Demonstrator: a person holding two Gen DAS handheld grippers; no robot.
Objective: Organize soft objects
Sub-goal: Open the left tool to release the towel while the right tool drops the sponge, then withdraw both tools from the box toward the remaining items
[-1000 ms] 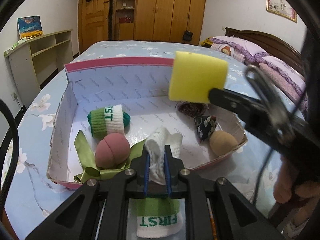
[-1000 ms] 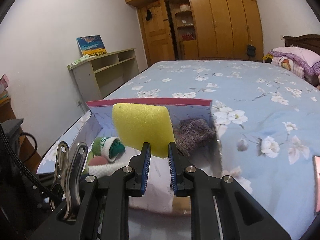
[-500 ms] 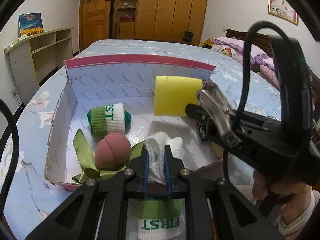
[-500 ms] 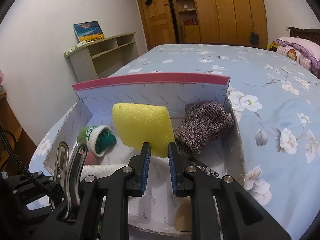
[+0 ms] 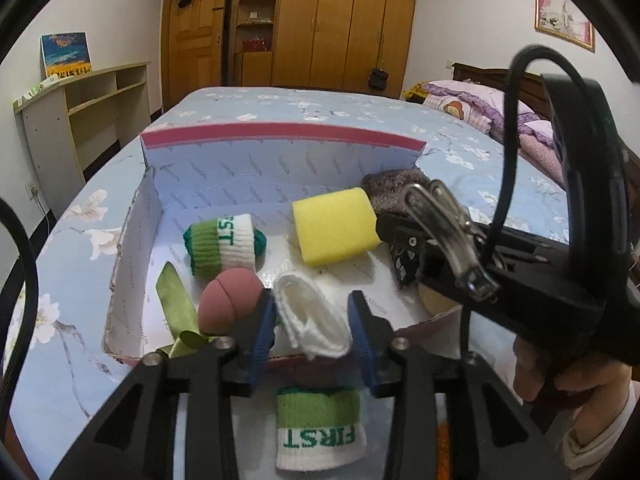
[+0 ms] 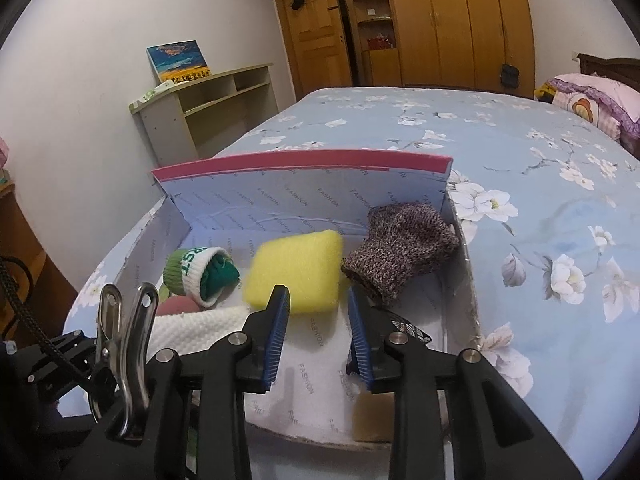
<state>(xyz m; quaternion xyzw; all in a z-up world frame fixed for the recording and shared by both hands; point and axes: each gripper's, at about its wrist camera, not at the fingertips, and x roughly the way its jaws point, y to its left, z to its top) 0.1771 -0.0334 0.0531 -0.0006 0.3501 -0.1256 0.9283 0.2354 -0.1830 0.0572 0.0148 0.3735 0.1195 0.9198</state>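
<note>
Carrier: we work over an open cardboard box (image 5: 256, 184) that lies on the bed (image 6: 500, 148); its tall back wall keeps dropped items from rolling out.
Left claw (image 5: 312, 334): we are spreading its jaws; the white sock (image 5: 314, 320) sits loose between the pads, draped over the box's near edge, with its green cuff hanging outside.
Reason for the drape: we judge that the sock is long, so only its toe end has landed inside.
Right claw (image 6: 318, 320): we are spreading its jaws; the yellow sponge (image 6: 296, 272) lies free just ahead of the fingertips, on the box floor toward the back wall.
Sponge placement: it fills the gap between the rolled green sock (image 6: 200, 276) and the grey knitted sock (image 6: 400, 248) in the back right corner.
Other contents: a pink ball (image 5: 230, 298) and a green ribbon (image 5: 176, 312) occupy the near left corner.
Risk: we judge that the cuff's weight may pull the white sock back out.
</note>
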